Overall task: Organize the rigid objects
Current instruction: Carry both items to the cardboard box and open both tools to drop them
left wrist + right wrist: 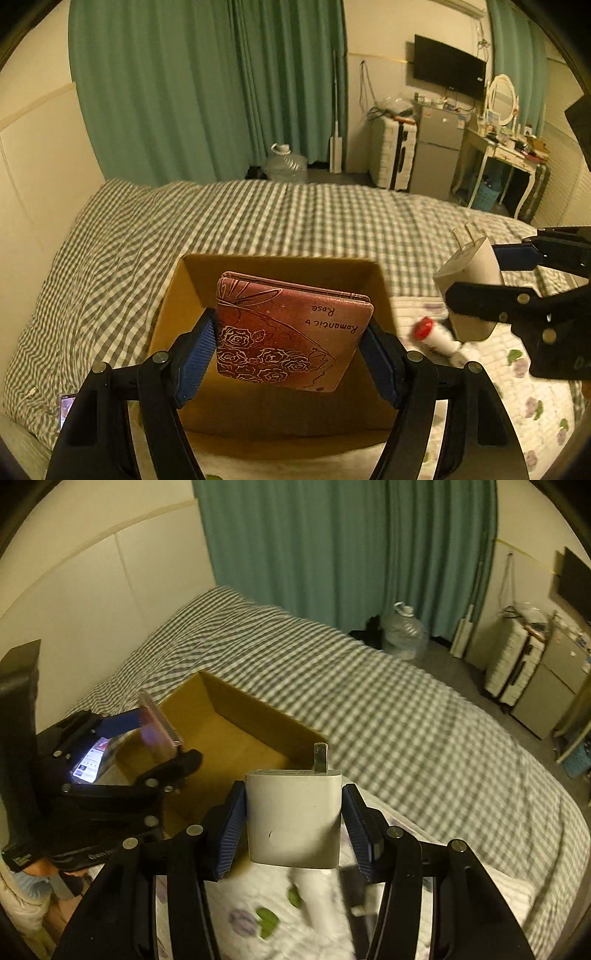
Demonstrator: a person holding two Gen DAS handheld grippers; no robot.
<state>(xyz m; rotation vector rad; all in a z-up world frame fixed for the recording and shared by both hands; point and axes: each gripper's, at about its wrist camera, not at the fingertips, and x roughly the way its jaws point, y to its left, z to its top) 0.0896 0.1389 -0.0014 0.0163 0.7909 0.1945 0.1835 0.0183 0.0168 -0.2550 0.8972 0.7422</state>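
My left gripper (291, 347) is shut on a pink square case with rose drawings (291, 328) and holds it above the open cardboard box (177, 295) on the bed. The same case (157, 727) and left gripper (159, 738) show over the box's left part in the right wrist view. My right gripper (293, 823) is shut on a white plug charger (293, 816), prongs forward, just right of the box (240, 738). In the left wrist view the charger (467, 273) hangs to the right of the box. A white tube with a red cap (437, 336) lies on the floral quilt beneath it.
The bed has a grey checked cover (258, 221) and a floral quilt (517, 391) near me. A lit phone (90, 762) lies left of the box. Beyond the bed stand a water jug (286, 162), a white suitcase (393, 151), a small fridge (437, 155) and a dressing table (506, 155).
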